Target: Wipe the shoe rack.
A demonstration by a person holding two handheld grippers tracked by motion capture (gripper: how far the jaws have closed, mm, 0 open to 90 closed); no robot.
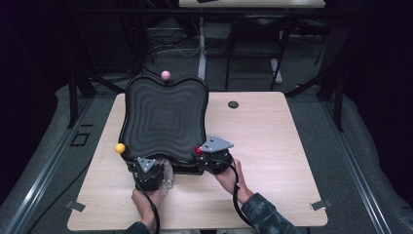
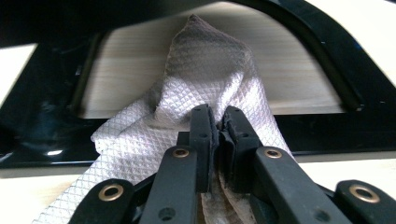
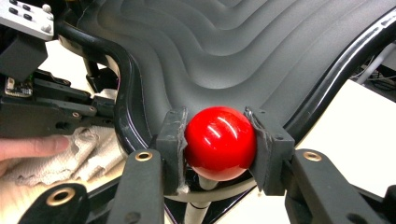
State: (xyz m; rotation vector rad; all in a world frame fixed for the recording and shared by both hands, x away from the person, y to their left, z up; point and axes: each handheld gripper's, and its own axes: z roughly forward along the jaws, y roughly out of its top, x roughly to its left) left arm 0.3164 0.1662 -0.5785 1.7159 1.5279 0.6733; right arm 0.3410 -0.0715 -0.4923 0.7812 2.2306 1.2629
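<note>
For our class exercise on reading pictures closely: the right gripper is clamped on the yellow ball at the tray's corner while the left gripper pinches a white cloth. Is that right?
Not quite. The ball between the right gripper's jaws is the red ball, not a yellow one, as the right gripper view shows. The yellow ball sits free at another corner of the tray. The rest holds: the left gripper pinches the white cloth.

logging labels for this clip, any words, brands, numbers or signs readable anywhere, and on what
None: no readable text in any view.
The black ridged tray, its red knob, yellow knob and pink knob are unmarked.
The white cloth carries a woven diamond pattern and no print.
The table is plain wood.
</note>
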